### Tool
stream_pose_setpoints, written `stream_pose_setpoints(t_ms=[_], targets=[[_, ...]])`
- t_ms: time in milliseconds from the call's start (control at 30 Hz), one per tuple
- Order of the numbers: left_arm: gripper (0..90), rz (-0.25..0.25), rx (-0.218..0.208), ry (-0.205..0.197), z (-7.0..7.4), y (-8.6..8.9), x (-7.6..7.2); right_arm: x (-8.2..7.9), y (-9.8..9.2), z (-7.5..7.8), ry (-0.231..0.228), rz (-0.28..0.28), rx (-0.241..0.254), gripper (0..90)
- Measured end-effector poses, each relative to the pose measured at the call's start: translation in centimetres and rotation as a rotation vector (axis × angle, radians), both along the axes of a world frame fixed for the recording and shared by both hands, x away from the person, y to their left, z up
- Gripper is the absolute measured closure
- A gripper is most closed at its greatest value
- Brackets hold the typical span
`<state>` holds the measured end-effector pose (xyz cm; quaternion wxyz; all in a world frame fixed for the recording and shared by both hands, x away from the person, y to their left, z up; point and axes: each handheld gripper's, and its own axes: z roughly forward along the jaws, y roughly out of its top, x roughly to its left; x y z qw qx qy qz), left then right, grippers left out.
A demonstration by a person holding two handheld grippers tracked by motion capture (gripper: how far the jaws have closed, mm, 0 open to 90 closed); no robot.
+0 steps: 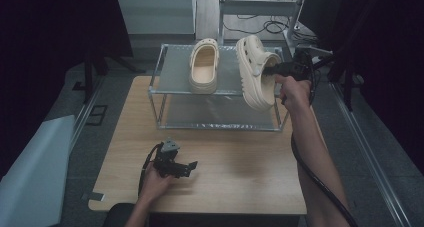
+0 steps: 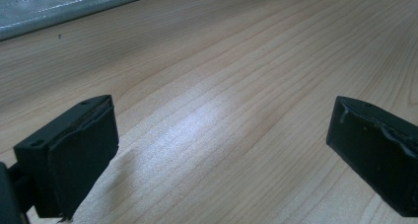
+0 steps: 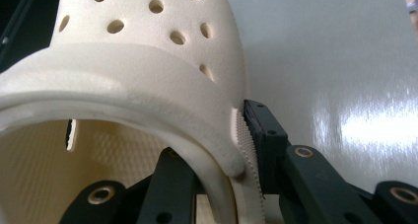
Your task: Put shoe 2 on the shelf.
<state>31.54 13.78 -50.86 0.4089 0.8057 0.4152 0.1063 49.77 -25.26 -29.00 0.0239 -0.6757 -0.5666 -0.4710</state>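
1. our right gripper [image 1: 272, 71] is clamped on the side wall of a cream clog [image 1: 256, 72], one jaw inside the shoe and one outside. in the right gripper view the ribbed edge of the clog [image 3: 148, 91] is pinched against the outer jaw.

2. that clog hangs tilted on its side, sole facing left, at the right end of the rack's top shelf [image 1: 175, 67]. whether it touches the shelf we cannot tell. the other clog [image 1: 204, 66] lies flat on the shelf, just beside it.

3. our left gripper [image 1: 175, 166] rests low over the wooden table [image 1: 240, 177], jaws wide apart with nothing between them; the left gripper view has bare wood between the pads [image 2: 84, 150].

4. risks, as we judge them:
   - the grip is on a thin, soft rim, so the foam could flex and the shoe swing or slide out.
   - the clog is held well off its centre; a quick turn of the wrist may twist it in the jaws.
   - lowering it while tilted could leave it toppled on its side or off the shelf's front edge.
   - swinging left could knock the seated clog out of place.
   - the sole could catch the rack's corner post [image 1: 278, 118].
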Motion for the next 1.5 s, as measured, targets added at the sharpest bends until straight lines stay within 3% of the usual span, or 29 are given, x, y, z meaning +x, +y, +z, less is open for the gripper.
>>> stream_pose_setpoints(t_ms=[100,367,533,800,1000,1200,1500], targets=[[0.0,-0.002,-0.001,-0.001,0.0,0.0,0.0,0.9,0.3,0.1,0.011,-0.032,-0.009,73.7],[0.0,0.004,-0.026,-0.013,0.2,0.3,-0.1,3.3,1.6,-0.6,0.042,-0.083,0.025,73.4],[0.0,0.005,-0.032,-0.015,0.3,0.5,-0.1,4.7,2.3,-0.8,0.051,-0.127,0.013,72.4],[0.0,0.006,-0.039,-0.004,0.1,0.6,0.1,6.1,3.2,-1.7,0.060,-0.165,0.023,70.4],[0.0,-0.003,-0.038,-0.004,0.1,0.4,0.0,6.1,4.3,-1.7,0.030,-0.174,-0.004,63.5],[0.0,-0.006,-0.037,-0.002,0.1,0.3,0.1,6.4,5.0,-2.0,0.017,-0.196,0.021,52.4],[0.0,-0.011,-0.036,-0.001,0.1,0.3,0.0,6.8,6.3,-2.2,0.032,-0.194,0.021,37.5]])
